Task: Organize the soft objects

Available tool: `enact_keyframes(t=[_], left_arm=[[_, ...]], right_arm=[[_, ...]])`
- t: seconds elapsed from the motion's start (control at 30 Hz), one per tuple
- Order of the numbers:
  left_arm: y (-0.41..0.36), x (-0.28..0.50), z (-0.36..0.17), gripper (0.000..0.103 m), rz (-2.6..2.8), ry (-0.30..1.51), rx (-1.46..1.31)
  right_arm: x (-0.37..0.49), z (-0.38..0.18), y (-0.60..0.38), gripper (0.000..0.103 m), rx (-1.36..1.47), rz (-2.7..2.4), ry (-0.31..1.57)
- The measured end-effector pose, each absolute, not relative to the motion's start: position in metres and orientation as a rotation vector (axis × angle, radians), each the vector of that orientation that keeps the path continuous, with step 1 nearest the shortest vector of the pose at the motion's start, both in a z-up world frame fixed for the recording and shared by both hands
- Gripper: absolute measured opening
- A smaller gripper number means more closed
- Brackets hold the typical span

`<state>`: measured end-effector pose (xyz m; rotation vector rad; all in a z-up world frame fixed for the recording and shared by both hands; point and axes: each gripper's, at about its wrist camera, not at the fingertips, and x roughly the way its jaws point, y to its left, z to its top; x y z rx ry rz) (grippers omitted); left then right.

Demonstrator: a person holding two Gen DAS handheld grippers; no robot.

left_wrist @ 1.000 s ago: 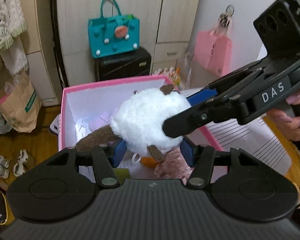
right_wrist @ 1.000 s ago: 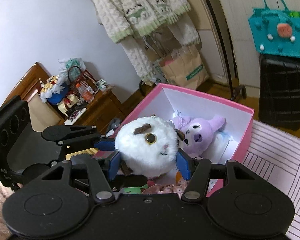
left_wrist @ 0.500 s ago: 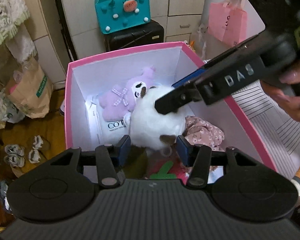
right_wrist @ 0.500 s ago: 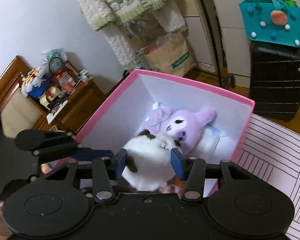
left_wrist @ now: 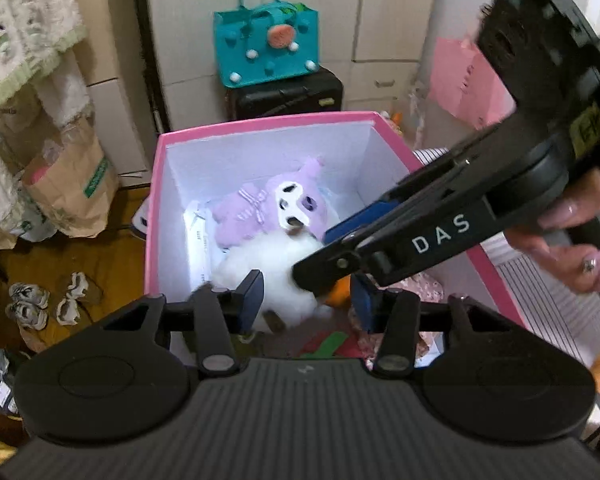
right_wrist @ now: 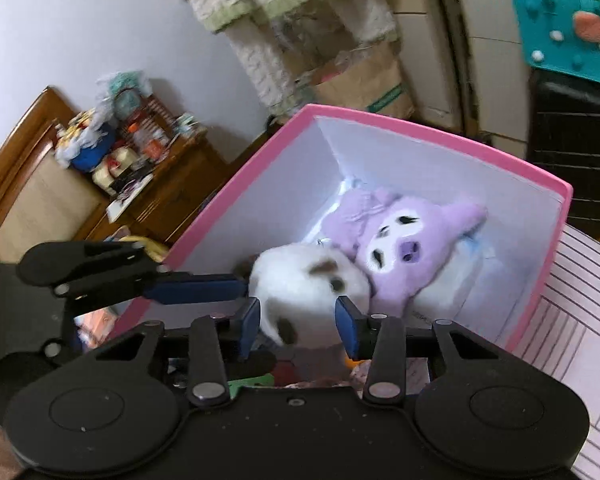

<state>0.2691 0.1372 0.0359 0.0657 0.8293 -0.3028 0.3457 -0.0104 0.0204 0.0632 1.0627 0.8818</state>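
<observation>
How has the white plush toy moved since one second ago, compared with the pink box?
Yes. The white plush toy went down into the pink box, beside the purple plush.

Right tongs point(right_wrist: 298, 322) pinch white plush point(right_wrist: 306, 286) against purple plush point(right_wrist: 404, 248)

black hand-held gripper point(left_wrist: 324, 280), blue pads, white "das" lettering

Home bedroom, wardrobe doors point(left_wrist: 396, 12) at twelve o'clock, hanging knitwear point(left_wrist: 24, 28) at ten, cluttered wooden dresser point(right_wrist: 112, 184), shoes point(left_wrist: 48, 300) on the floor at nine
</observation>
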Motion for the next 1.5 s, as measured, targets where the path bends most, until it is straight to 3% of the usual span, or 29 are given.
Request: enact_keyframes(t=[0.33, 0.87, 0.97, 1.03, 1.2, 1.5], left_arm=[[0.133, 0.229, 0.060, 0.057, -0.251, 0.750, 0.079], [0.113, 0.163, 0.099, 0.060, -0.193, 0.663, 0.067], [0.108, 0.151, 0.106, 0.067, -0.175, 0.648, 0.074], [0.104, 0.142, 0.109, 0.084, -0.152, 0.636, 0.068], [0.091, 0.124, 0.106, 0.098, -0.134, 0.619, 0.095], [0.070, 0.100, 0.099, 0.103, -0.131, 0.650, 0.118]], right_arm=[[0.280, 0.078, -0.047, 0.054, 0.017, 0.849, 0.884], [0.192, 0.117, -0.084, 0.060, -0.064, 0.752, 0.663], [0.176, 0.123, -0.088, 0.066, -0.085, 0.728, 0.617], [0.164, 0.125, -0.092, 0.070, -0.109, 0.705, 0.586], [0.141, 0.123, -0.106, 0.076, -0.095, 0.678, 0.568], [0.113, 0.122, -0.128, 0.099, -0.071, 0.550, 0.541]])
